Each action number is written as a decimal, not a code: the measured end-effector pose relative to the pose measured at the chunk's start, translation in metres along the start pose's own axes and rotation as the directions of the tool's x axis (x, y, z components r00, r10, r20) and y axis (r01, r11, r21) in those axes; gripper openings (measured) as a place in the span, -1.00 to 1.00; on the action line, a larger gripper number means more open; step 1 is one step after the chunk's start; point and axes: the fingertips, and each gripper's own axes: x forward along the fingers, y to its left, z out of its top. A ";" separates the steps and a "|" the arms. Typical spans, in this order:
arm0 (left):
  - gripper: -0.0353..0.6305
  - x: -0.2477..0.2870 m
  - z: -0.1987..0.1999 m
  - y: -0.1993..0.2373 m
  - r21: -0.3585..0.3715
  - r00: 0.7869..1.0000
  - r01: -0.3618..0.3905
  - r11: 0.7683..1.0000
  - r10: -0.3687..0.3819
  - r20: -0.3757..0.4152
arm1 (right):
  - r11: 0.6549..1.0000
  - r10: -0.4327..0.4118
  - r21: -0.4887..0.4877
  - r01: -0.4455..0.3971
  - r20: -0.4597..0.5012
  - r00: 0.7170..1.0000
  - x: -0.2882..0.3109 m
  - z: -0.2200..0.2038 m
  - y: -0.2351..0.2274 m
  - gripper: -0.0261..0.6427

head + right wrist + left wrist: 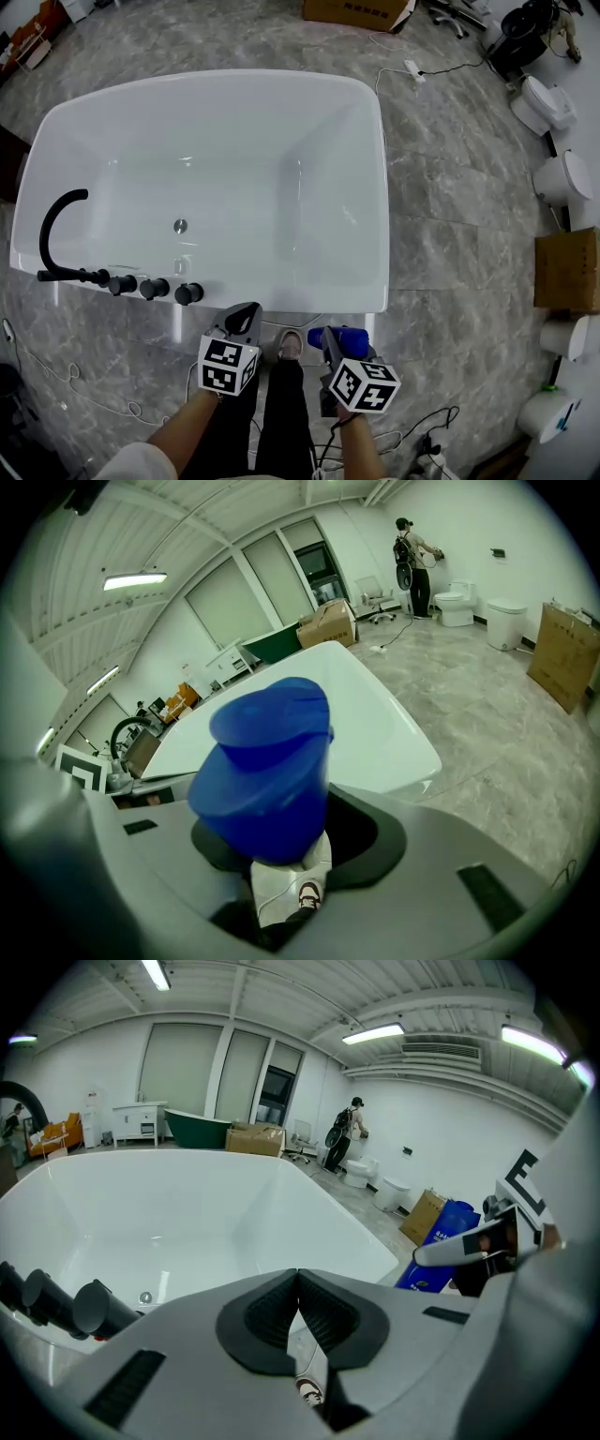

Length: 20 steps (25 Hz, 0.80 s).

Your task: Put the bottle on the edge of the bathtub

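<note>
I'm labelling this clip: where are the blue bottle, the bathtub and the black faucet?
blue bottle [262, 799]: right gripper view, on its body below the cap.
bathtub [291, 298]: head view, on its near rim.
black faucet [44, 234]: head view, on the curved spout.

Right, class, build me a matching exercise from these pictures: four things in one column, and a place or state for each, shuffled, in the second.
Column one:
1. blue bottle
2. black faucet
3. left hand-held gripper
4. cardboard box

Column two:
A. on the floor, right of the bathtub
B. jaws together, nothing between them
C. on the bathtub's near rim
D. clamped in the right hand-held gripper

Pairs: 1-D, 2-C, 3-B, 4-A.
</note>
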 end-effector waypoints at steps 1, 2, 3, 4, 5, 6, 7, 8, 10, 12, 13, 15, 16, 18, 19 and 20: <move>-0.84 0.002 -0.001 -0.003 0.006 1.000 0.007 1.000 -0.007 -0.002 | 1.000 -0.003 0.003 0.003 0.002 1.000 0.000 0.000 -0.003 -0.40; -0.84 0.004 -0.001 -0.005 0.012 1.000 0.014 1.000 -0.014 -0.003 | 1.000 -0.007 0.005 0.007 0.005 1.000 0.001 0.001 -0.005 -0.40; -0.84 0.006 0.000 -0.008 0.018 1.000 0.022 1.000 -0.021 -0.003 | 1.000 -0.010 0.005 0.010 0.009 1.000 0.001 0.002 -0.008 -0.40; -0.84 0.007 0.000 -0.011 0.024 1.000 0.028 0.999 -0.028 -0.002 | 1.000 -0.012 0.003 0.012 0.013 1.000 0.001 0.004 -0.010 -0.40; -0.84 0.009 0.002 -0.013 0.028 0.999 0.032 0.999 -0.032 0.000 | 1.000 -0.015 0.001 0.014 0.018 1.000 0.001 0.006 -0.013 -0.40; -0.84 0.010 0.003 -0.014 0.030 0.999 0.034 0.999 -0.035 0.002 | 1.000 -0.016 -0.001 0.016 0.023 1.000 0.001 0.009 -0.015 -0.40; -0.84 0.011 0.004 -0.015 0.031 0.999 0.036 0.999 -0.036 0.004 | 1.000 -0.018 -0.005 0.018 0.028 0.999 0.002 0.012 -0.017 -0.40; -0.84 0.011 0.005 -0.016 0.030 0.999 0.037 0.999 -0.037 0.005 | 1.000 -0.019 -0.008 0.020 0.034 0.999 0.002 0.015 -0.019 -0.40; -0.84 0.011 0.005 -0.016 0.030 0.999 0.038 0.999 -0.038 0.006 | 1.000 -0.024 -0.013 0.025 0.047 0.999 0.002 0.020 -0.021 -0.40; -0.84 0.011 0.004 -0.016 0.031 0.999 0.037 0.999 -0.038 0.008 | 0.999 -0.029 -0.016 0.030 0.060 0.998 0.003 0.025 -0.025 -0.40; -0.84 0.011 0.003 -0.016 0.030 0.999 0.036 0.999 -0.037 0.008 | 0.999 -0.033 -0.017 0.034 0.068 0.997 0.003 0.028 -0.027 -0.40; -0.84 0.011 0.002 -0.015 0.027 0.999 0.033 0.999 -0.034 0.010 | 0.999 -0.039 -0.021 0.041 0.083 0.996 0.005 0.034 -0.031 -0.40; -0.84 0.011 0.001 -0.014 0.028 0.999 0.032 0.999 -0.032 0.009 | 0.999 -0.042 -0.022 0.044 0.090 0.995 0.006 0.038 -0.033 -0.40; -0.84 0.010 -0.002 -0.011 0.031 1.000 0.027 0.999 -0.027 0.005 | 0.999 -0.045 -0.023 0.048 0.102 0.994 0.008 0.044 -0.034 -0.40; -0.84 0.010 -0.003 -0.010 0.031 1.000 0.024 0.999 -0.024 0.003 | 0.998 -0.046 -0.026 0.049 0.107 0.993 0.009 0.047 -0.034 -0.40; -0.84 0.009 -0.004 -0.008 0.029 1.000 0.022 0.999 -0.022 0.001 | 0.998 -0.049 -0.033 0.053 0.110 0.993 0.010 0.050 -0.034 -0.40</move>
